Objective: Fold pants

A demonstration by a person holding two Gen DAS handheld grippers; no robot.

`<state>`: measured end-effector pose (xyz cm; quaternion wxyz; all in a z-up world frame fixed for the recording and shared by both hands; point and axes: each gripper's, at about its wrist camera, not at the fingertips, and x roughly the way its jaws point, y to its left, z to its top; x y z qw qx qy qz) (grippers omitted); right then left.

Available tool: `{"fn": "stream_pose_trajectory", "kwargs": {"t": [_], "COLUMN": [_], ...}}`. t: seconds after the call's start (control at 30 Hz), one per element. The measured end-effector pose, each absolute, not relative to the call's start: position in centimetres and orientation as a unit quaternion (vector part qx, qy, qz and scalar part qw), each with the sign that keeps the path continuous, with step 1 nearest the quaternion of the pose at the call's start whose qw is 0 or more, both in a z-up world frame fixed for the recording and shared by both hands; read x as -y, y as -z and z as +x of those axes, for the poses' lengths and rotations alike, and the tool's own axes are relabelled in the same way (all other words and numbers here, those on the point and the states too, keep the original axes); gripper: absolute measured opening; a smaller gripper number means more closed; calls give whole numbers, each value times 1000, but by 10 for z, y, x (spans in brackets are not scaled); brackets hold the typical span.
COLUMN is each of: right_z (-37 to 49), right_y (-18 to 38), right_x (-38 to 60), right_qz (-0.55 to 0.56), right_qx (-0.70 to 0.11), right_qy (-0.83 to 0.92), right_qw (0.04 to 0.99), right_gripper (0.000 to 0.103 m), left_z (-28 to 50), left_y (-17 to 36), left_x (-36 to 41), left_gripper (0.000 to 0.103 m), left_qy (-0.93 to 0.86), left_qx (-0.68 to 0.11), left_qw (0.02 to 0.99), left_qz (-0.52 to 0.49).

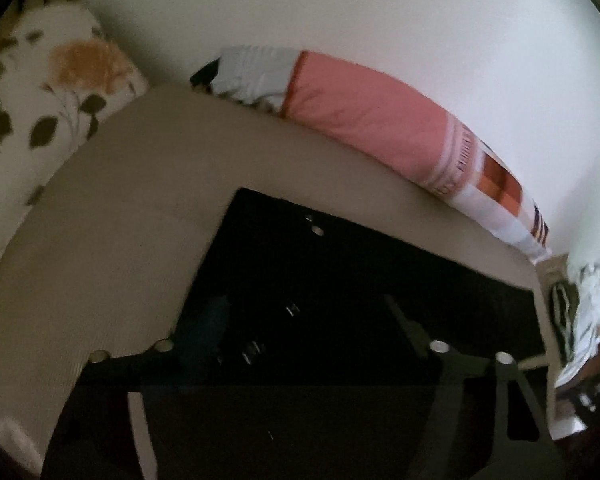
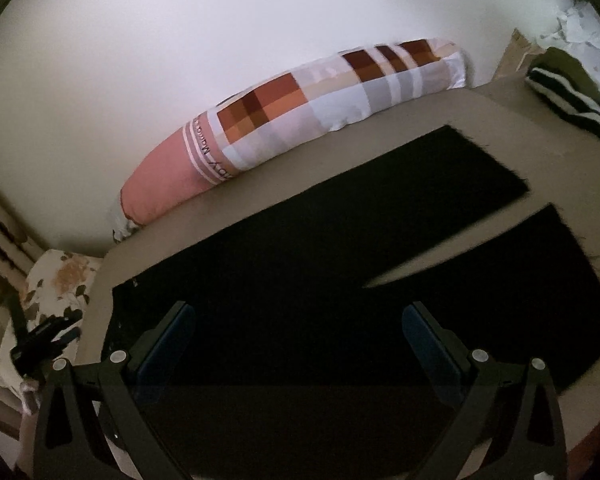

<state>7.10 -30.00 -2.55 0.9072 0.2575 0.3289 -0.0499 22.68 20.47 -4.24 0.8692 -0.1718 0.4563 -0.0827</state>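
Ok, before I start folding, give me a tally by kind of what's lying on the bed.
Black pants: 1
Long pink and checked bolster pillow: 1
Floral pillow: 1
Dark striped cushion: 1
Total: 4
The small dark and pale cloth at the bolster's end is too unclear to class.

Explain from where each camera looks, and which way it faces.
Left wrist: sits on the left gripper over the waist of the black pants, facing the wall; only dark fingers show.
Right wrist: sits on the right gripper, open above the pants, legs spreading right.
Shared: pants, beige bed, pink pillow.
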Motion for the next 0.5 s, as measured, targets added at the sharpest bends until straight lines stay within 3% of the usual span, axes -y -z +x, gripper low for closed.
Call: {"fn": "stream_pose_trajectory", "kwargs": {"t": [0.1,0.5], "right_z": [97,192], "right_y": [28,47], "right_x": [291,242], "right_qz": [256,229], "right_qx": [-342,-395], "right_qy": [50,17], "right_qw": [903,889], "right_gripper": [103,103], "left_z": [261,337], "left_y": [62,125], "left_x": [-223,-259], "left_gripper": [57,51], "left_qy": [105,202], "left_qx": [-475,-529], "left_qw": [849,765], "left_qz": [-205,-307]}}
